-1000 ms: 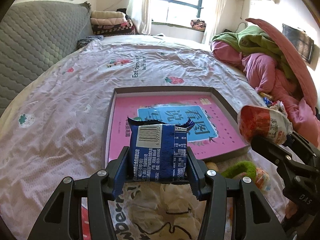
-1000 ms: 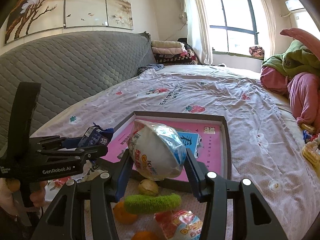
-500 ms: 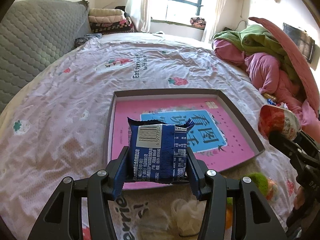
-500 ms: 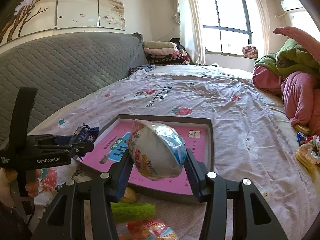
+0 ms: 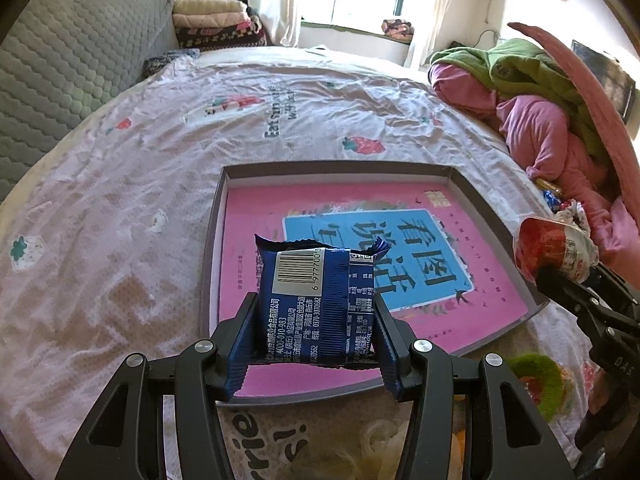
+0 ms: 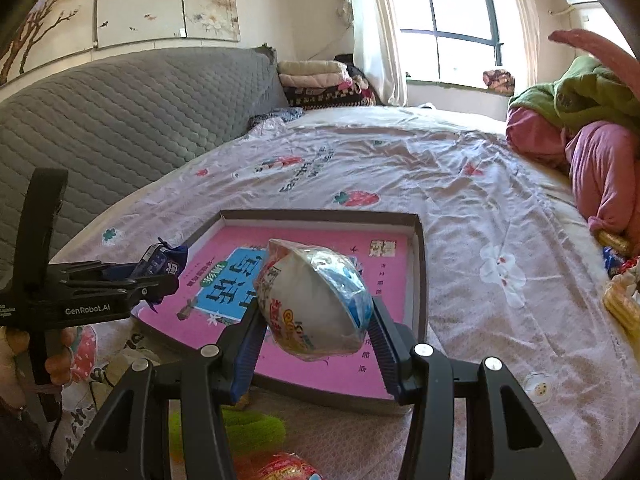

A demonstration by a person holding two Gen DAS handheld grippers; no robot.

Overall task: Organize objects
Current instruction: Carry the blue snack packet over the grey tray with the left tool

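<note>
My left gripper (image 5: 316,316) is shut on a blue snack packet (image 5: 316,300) with a barcode, held above the near left part of a shallow grey box (image 5: 340,169) with a pink and blue floor. My right gripper (image 6: 316,320) is shut on a round white wrapped snack (image 6: 312,300), held above the near edge of the same box (image 6: 320,216). The right gripper with its snack (image 5: 556,252) shows at the right of the left wrist view. The left gripper with its packet (image 6: 160,258) shows at the left of the right wrist view.
The box lies on a bed with a pale strawberry-print sheet (image 5: 120,160). A green fuzzy toy (image 6: 228,426), a red snack bag (image 6: 284,468) and other small items lie in front of the box. Pink and green bedding (image 5: 532,92) is piled at the right. A grey headboard (image 6: 120,120) is at the left.
Both grippers have moved forward over the box with their snacks still held. The loose items in front of the box have slid toward the bottom of both views.
</note>
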